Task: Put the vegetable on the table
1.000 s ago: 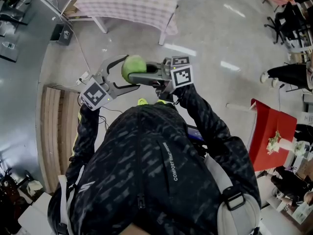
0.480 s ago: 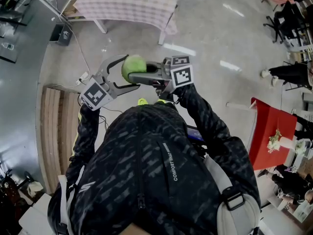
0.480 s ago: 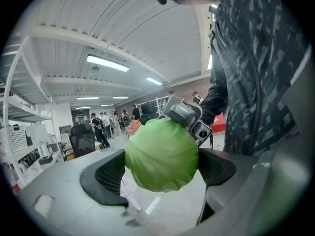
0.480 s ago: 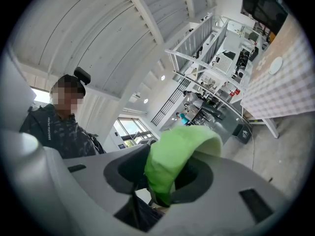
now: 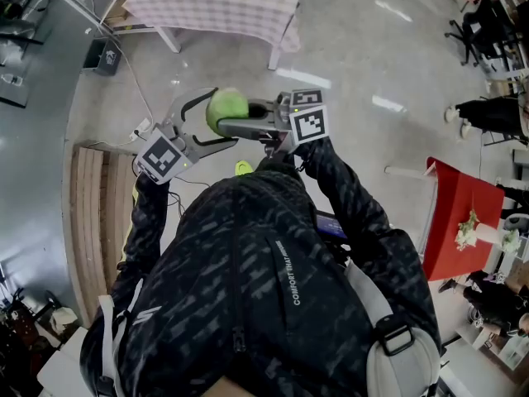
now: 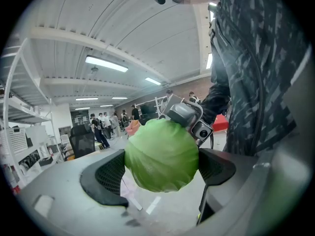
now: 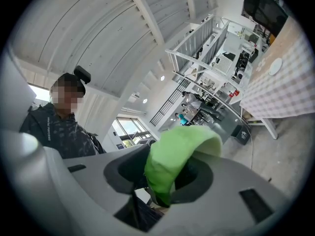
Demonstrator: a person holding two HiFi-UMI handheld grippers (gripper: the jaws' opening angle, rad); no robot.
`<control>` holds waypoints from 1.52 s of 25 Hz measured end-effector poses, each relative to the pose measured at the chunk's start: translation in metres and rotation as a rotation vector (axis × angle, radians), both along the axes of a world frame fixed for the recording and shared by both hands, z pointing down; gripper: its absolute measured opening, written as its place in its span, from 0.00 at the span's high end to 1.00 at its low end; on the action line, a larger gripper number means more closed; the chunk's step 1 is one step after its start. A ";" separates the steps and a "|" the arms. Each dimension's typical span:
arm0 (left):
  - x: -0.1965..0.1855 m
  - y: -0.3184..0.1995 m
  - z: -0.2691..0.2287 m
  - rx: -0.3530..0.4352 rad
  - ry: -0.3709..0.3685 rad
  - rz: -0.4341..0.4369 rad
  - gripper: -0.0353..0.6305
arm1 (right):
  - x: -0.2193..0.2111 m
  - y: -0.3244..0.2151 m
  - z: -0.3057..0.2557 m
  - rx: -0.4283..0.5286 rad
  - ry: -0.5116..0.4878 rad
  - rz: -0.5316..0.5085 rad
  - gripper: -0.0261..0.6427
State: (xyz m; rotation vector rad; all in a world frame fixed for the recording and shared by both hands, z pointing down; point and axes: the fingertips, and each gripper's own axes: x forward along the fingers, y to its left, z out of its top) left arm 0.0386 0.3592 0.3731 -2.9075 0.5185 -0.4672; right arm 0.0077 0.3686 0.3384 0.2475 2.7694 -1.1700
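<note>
A round green cabbage (image 5: 226, 110) hangs in front of the person's chest, above the floor. My right gripper (image 5: 233, 116) reaches in from the right and is shut on it; in the right gripper view the cabbage (image 7: 172, 154) is pinched between the jaws. My left gripper (image 5: 221, 121) comes from the left with its jaws spread wide. In the left gripper view the cabbage (image 6: 161, 154) fills the gap between both pads (image 6: 106, 173), and the right gripper's camera shows behind it. The table (image 5: 216, 5) with a checked cloth stands ahead, apart from the cabbage.
A wooden slatted platform (image 5: 87, 222) lies on the floor at the left. A red table (image 5: 459, 222) stands at the right, with seated people and chairs (image 5: 496, 114) beyond it. A cable (image 5: 136, 89) runs across the floor near the checked table.
</note>
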 end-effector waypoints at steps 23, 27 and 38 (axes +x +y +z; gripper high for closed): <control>-0.002 -0.029 0.005 -0.001 -0.017 -0.022 0.26 | -0.003 -0.029 0.004 -0.001 0.010 -0.024 0.79; -0.005 -0.047 0.007 0.000 -0.032 -0.027 0.26 | -0.005 -0.047 0.006 -0.005 0.010 -0.030 0.79; -0.001 -0.106 0.004 -0.004 -0.029 -0.060 0.26 | -0.003 -0.105 0.005 -0.015 0.013 -0.051 0.79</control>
